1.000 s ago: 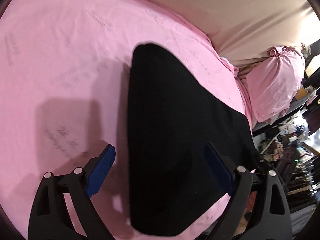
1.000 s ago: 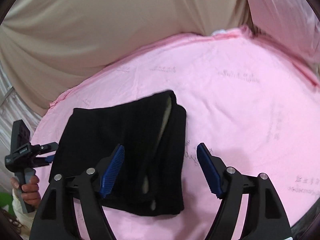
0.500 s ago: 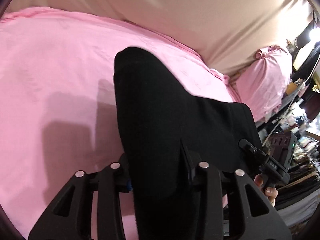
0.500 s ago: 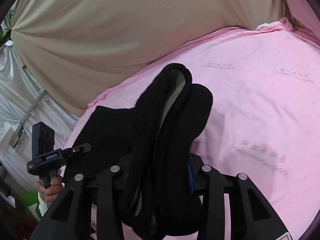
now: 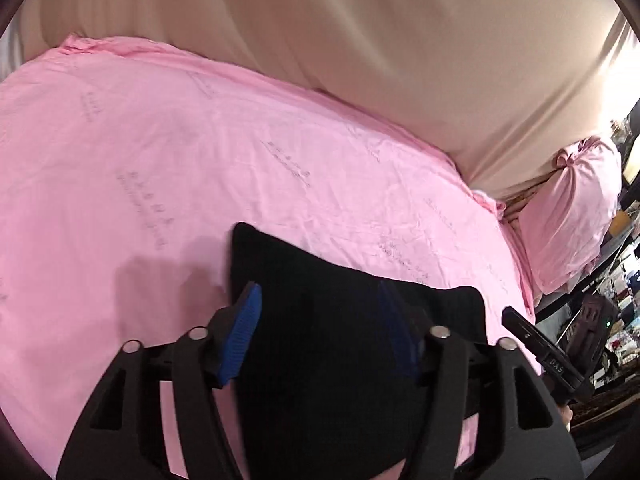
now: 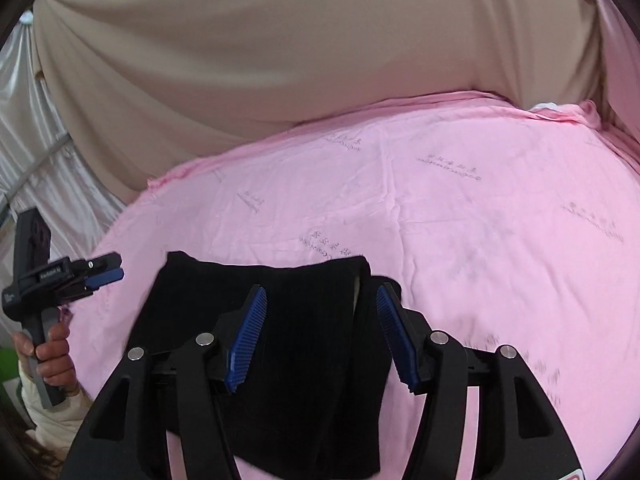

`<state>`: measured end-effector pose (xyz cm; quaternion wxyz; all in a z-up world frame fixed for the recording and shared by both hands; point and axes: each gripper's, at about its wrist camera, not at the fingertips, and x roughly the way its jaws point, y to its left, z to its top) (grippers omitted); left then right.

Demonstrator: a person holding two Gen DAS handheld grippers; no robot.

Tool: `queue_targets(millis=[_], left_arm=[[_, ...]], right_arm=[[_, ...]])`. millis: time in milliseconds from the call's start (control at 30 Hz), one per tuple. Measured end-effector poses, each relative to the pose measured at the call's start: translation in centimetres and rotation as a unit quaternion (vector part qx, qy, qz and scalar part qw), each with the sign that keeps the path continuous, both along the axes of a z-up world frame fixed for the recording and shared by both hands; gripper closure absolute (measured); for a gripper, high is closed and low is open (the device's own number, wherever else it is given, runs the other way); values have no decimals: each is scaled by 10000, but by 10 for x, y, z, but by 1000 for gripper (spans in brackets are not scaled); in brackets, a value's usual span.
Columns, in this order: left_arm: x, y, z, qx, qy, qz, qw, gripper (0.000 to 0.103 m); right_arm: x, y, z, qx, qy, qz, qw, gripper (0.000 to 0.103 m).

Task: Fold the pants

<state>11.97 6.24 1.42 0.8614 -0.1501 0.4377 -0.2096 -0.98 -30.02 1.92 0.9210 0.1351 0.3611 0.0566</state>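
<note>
Pants: black pants, folded into a compact stack, lie flat on the near part of the pink sheet; a pale inner lining shows at the fold along their right side in the right wrist view.
Bed: the sheet, printed with faint grey lettering, covers the bed; beige draped cloth hangs behind its far edge.
Left gripper: the left gripper hangs over the left end of the pants; its blue-padded fingers have just been opening and stand half apart, with the cloth below and between them but no pad pressing on it.
Right gripper: the right gripper hangs over the right end of the stack; its fingers have likewise just been opening and stand apart, clear of the cloth.
Person: a hand in a pale sleeve holds the left gripper's handle at the left edge of the right wrist view.
Surroundings: a pink pillow sits off the bed's far right, with cluttered shelves beyond it.
</note>
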Motion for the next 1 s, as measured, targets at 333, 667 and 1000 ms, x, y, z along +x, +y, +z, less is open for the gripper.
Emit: queue_targets(millis=[333, 667, 1000], left_arm=[[36, 4, -59, 593, 520, 421, 9960, 46], [24, 14, -42, 1023, 130, 698, 9922, 46], [-88, -56, 8, 756, -714, -1071, 9888, 13]], right_arm=[[22, 19, 6, 399, -113, 316, 9986, 95], [8, -4, -21, 271, 446, 76, 9986, 73], [-60, -7, -49, 1429, 858, 716, 9834, 51]])
